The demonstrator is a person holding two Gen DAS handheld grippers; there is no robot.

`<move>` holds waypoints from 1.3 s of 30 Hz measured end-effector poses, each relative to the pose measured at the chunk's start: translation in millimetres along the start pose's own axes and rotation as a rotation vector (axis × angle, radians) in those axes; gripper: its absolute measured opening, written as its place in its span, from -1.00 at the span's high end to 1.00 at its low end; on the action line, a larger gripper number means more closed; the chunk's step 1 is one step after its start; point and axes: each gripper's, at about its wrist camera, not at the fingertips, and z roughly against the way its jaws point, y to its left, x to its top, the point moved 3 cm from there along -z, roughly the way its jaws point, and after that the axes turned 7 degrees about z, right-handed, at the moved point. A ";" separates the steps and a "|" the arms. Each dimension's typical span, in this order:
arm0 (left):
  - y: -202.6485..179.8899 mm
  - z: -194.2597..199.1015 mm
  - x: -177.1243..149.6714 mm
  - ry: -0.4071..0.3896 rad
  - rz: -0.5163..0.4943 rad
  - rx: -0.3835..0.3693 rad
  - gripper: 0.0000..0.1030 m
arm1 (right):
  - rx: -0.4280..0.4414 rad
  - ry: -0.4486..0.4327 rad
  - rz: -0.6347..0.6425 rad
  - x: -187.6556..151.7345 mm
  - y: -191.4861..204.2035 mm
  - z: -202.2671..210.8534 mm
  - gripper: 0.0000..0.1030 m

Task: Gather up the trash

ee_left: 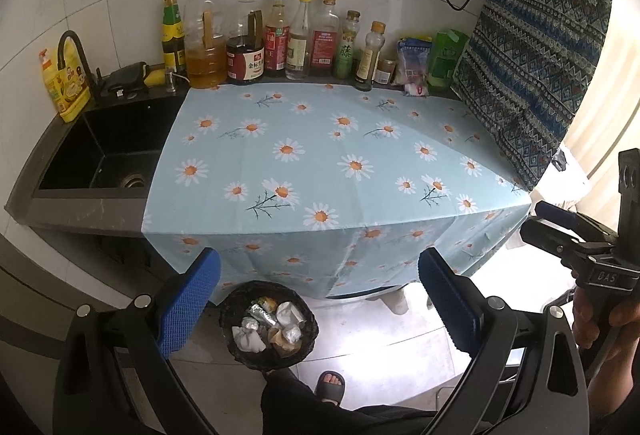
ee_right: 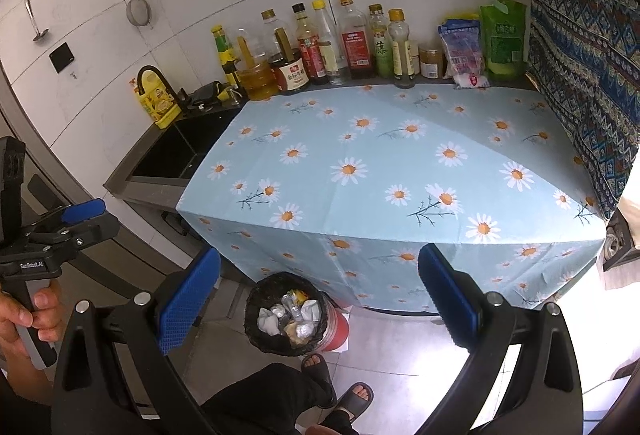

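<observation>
A trash bin (ee_left: 269,327) lined with a black bag stands on the floor below the counter's front edge; it also shows in the right wrist view (ee_right: 288,315). It holds several crumpled pieces of white paper and foil (ee_left: 267,323). My left gripper (ee_left: 318,303) is open and empty, held above the bin. My right gripper (ee_right: 318,301) is open and empty, also held over the bin area. The counter's daisy-print cloth (ee_left: 320,155) has no trash on it.
A row of sauce and oil bottles (ee_left: 276,39) lines the back wall. A black sink (ee_left: 108,151) with a tap is at the left. A patterned blue cloth (ee_left: 532,67) hangs at the right. The person's feet in sandals (ee_right: 352,395) are beside the bin.
</observation>
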 end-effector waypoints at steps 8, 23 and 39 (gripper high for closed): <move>-7.1 2.5 -2.5 -0.004 -0.015 0.001 -0.87 | 0.000 -0.005 -0.003 -1.5 -2.5 2.4 -0.90; -13.2 4.7 -7.3 -0.009 -0.026 0.015 -0.87 | 0.002 -0.012 0.007 -4.1 -2.6 7.8 -0.90; -13.5 1.1 -5.5 0.002 -0.023 0.021 -0.87 | 0.007 -0.009 0.015 -4.6 -0.3 7.6 -0.90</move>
